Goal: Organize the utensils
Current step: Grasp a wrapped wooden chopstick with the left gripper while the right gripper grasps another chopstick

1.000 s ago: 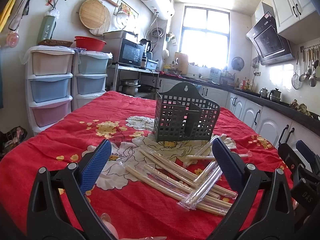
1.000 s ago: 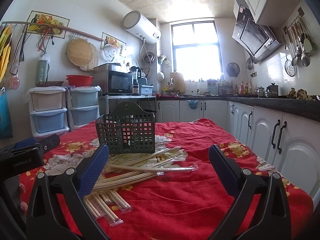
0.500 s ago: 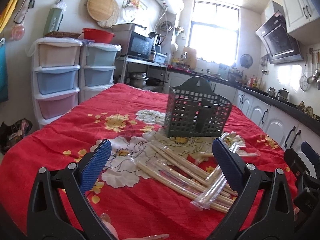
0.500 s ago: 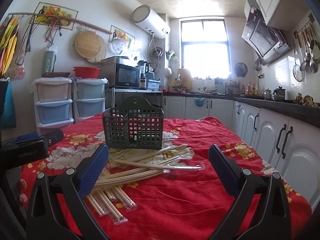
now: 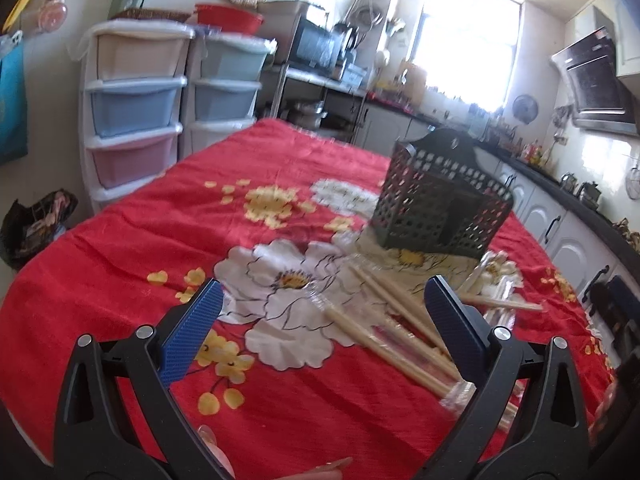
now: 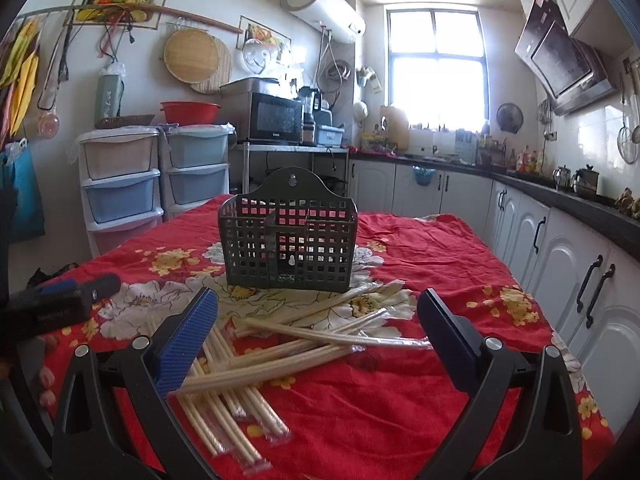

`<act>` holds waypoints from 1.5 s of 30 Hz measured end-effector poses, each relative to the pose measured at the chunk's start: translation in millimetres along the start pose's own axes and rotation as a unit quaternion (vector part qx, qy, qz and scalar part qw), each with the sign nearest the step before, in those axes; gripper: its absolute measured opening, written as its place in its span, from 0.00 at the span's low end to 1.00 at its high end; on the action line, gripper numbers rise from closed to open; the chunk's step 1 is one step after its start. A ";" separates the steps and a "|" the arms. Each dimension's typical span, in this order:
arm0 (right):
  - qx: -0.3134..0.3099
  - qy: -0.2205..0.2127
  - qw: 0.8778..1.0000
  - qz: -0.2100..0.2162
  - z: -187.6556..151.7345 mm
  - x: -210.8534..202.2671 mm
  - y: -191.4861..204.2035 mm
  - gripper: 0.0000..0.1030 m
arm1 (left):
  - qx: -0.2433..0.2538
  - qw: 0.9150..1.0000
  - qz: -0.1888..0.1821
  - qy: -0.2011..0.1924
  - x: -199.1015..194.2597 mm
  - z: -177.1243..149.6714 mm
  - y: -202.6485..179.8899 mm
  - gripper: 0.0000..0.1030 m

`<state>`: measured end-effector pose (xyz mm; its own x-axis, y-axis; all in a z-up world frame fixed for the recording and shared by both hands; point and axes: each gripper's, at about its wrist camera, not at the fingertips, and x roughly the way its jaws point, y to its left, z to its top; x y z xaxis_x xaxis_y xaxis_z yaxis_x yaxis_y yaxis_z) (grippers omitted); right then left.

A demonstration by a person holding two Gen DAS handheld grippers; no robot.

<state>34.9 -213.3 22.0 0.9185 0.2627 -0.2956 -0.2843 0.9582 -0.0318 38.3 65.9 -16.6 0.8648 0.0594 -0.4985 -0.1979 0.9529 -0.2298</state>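
Two grippers hover low over a tabletop (image 6: 420,408) covered by a red flowered cloth. Bare cloth spreads wide ahead of the left gripper (image 5: 320,332), out to the tabletop's left edge; to the right, white cabinets (image 6: 560,248) run near the tabletop's side. The left gripper points toward the far left corner, its blue-padded fingers (image 5: 192,332) spread apart and grasping nothing. The right gripper (image 6: 320,332) faces straight at the dark perforated utensil caddy (image 6: 288,240), its fingers (image 6: 188,336) likewise released and empty, the left gripper showing at its left edge (image 6: 60,304). Wrapped wooden chopsticks (image 6: 288,344) lie in a loose crossed heap on the cloth just in front of the caddy, some in clear sleeves, several reaching between the right gripper's fingers. The caddy stands upright near the tabletop's middle, divided into compartments.
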 end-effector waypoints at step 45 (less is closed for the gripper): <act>0.277 0.284 0.918 0.000 -32.3 120.3 -94.4 0.79 | -0.155 0.954 -0.137 0.218 102.3 4.4 35.1 0.10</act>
<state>163.3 -275.8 -41.4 0.5817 0.3121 -0.7512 0.0439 0.9101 0.4121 121.9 106.7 -72.0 0.6427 -0.3728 -0.6693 -0.1779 0.7771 -0.6037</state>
